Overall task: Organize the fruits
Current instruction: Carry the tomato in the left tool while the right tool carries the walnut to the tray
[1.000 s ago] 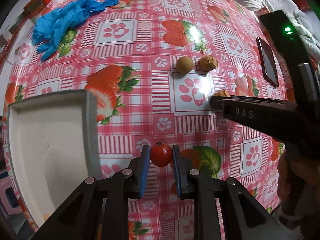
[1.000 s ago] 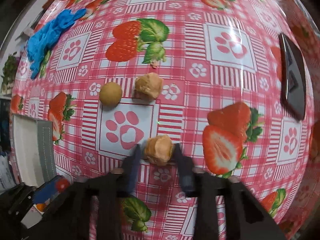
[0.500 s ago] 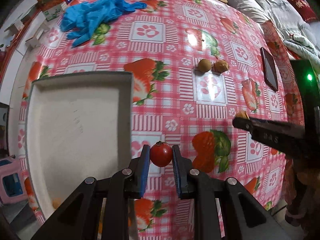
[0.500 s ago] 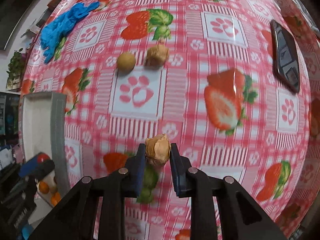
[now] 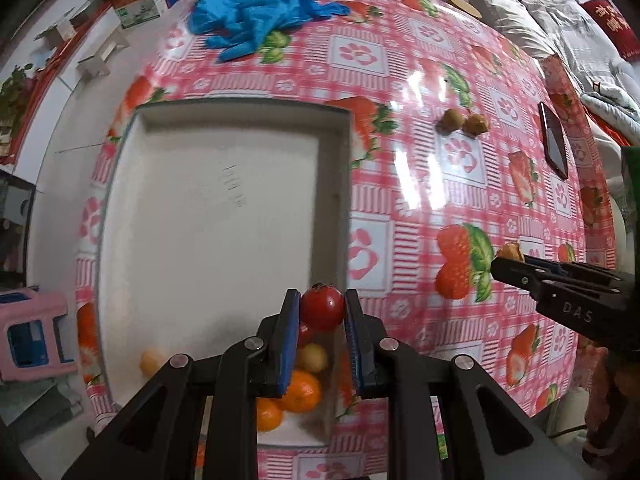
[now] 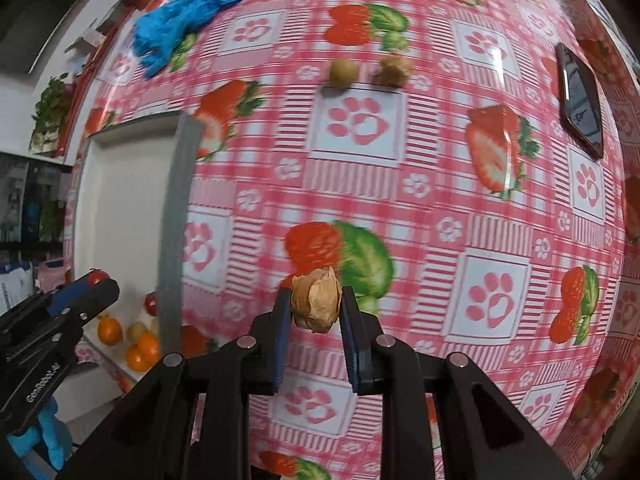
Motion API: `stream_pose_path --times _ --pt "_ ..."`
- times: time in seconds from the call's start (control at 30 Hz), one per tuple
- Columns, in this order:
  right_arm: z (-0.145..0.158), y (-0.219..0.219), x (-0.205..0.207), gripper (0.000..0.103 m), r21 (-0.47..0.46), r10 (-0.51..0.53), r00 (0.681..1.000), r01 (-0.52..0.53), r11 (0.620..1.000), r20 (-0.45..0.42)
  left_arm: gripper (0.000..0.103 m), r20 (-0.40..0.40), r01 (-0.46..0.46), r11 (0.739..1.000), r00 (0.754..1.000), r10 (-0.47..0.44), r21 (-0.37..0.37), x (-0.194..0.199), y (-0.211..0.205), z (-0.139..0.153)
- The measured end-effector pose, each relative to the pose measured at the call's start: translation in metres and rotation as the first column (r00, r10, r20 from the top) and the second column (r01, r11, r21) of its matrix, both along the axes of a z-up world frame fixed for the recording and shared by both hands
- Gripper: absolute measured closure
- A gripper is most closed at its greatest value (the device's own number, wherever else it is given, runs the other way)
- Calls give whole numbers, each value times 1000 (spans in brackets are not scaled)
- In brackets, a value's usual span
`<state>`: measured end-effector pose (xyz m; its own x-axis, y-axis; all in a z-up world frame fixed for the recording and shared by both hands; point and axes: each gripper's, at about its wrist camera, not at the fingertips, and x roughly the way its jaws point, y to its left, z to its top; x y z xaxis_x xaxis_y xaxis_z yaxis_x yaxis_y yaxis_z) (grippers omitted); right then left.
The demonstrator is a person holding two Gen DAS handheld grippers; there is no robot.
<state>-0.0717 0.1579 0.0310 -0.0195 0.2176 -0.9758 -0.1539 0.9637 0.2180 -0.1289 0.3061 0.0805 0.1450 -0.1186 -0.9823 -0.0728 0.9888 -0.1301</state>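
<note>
Now: left gripper (image 5: 322, 314) clamps tomato (image 5: 322, 307), carried from bare cloth to above tray (image 5: 224, 216) corner, over oranges (image 5: 298, 392). Right gripper (image 6: 314, 314) clamps husked fruit (image 6: 316, 305), nearing tray. Release looks next; two fruits (image 6: 343, 73) remain.

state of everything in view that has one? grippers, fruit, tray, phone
left gripper: shut on the tomato, above the tray's near right corner
right gripper: shut on a papery husked fruit, over the tablecloth
tray: mostly bare, fruit pile in near corner
two brown fruits: loose on the cloth
phone: lying flat
blue gloves: crumpled
</note>
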Motion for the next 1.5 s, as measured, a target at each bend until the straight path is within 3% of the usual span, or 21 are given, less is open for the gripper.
stream_pose_path --times 0.6,1.5 --pt "15 94 -12 77 30 148 989 -148 989 13 80 -30 -82 997 996 82 16 -31 65 -16" --pt "-11 161 -16 78 32 253 967 -252 967 -37 80 -81 -87 996 993 89 26 -34 88 -43"
